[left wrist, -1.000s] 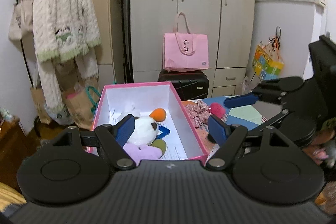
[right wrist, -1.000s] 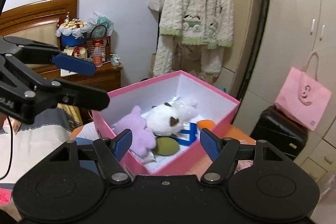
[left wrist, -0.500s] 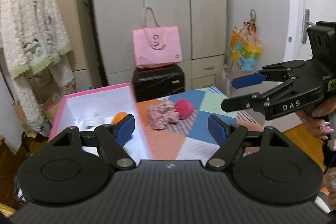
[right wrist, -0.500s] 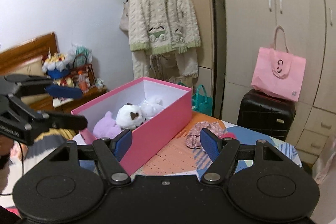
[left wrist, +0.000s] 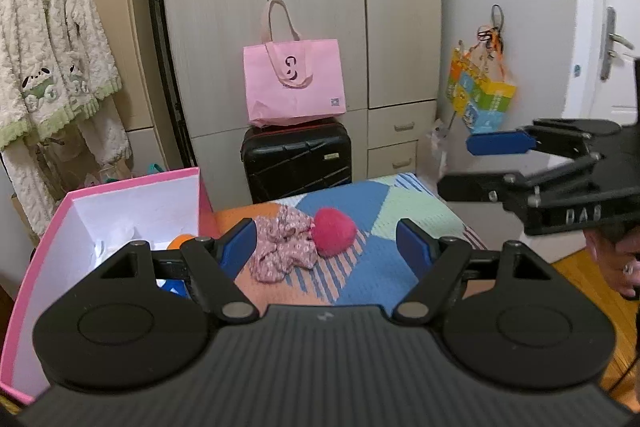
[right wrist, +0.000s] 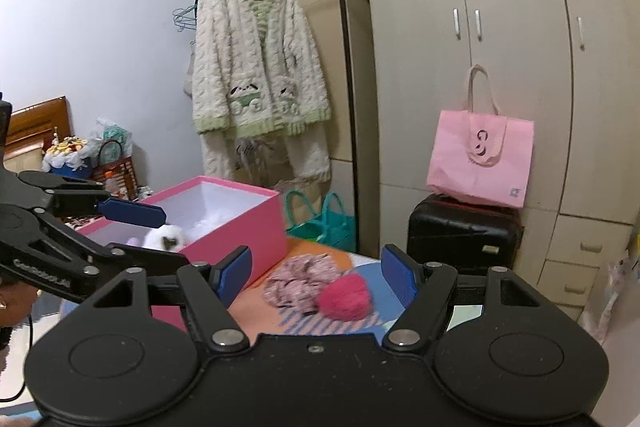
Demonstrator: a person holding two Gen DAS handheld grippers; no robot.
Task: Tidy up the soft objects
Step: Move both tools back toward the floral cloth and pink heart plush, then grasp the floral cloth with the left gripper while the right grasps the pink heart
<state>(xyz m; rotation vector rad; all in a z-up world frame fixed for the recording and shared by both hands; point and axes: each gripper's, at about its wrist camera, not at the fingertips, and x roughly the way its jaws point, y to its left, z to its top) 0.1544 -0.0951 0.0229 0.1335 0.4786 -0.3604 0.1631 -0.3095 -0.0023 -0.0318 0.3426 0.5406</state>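
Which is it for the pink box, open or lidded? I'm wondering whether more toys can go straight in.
Open. The pink box has no lid on it; its white inside and a plush toy show.

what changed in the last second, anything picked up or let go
Both grippers swung away from the pink box toward the floral scrunchie and pink pom-pom lying on the patchwork cover. The left gripper and right gripper stayed open and empty; nothing was picked up or let go. The toys in the box, scrunchie and pom-pom have not moved.
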